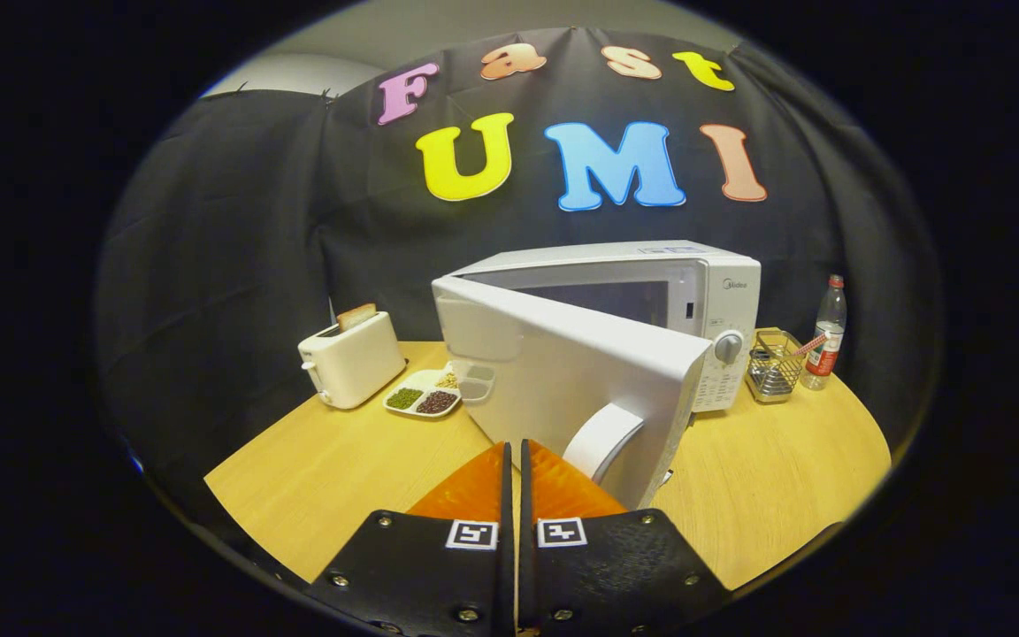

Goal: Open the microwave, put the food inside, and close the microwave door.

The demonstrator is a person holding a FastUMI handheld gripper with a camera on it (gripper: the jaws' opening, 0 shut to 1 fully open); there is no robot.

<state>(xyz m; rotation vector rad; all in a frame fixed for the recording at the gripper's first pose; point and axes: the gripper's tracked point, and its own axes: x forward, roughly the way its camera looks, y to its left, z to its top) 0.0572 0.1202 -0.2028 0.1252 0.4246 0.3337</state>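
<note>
The microwave (651, 301) stands on the wooden tabletop (341, 469), in front of the black cloth wall. Its door (563, 372) is swung partly open toward the camera, and the curved white handle (602, 438) on the door is just ahead of the fingers (474, 482) and a little to their right. The gripper (514, 447) has its two fingers pressed close together with only a thin gap, and nothing is held between them. The open door stands between the fingers and the inside of the microwave.

To the left of the microwave is a white plate (425, 394) with small sections that hold green, dark and pale food. Part of the plate hides behind the door. Further left of the microwave stands a white toaster (350, 361) with a slice of bread (356, 315) poking out of the top.

To the right of the microwave sits a wire basket (773, 367), and just beside it a bottle (828, 334) with a red cap
</note>
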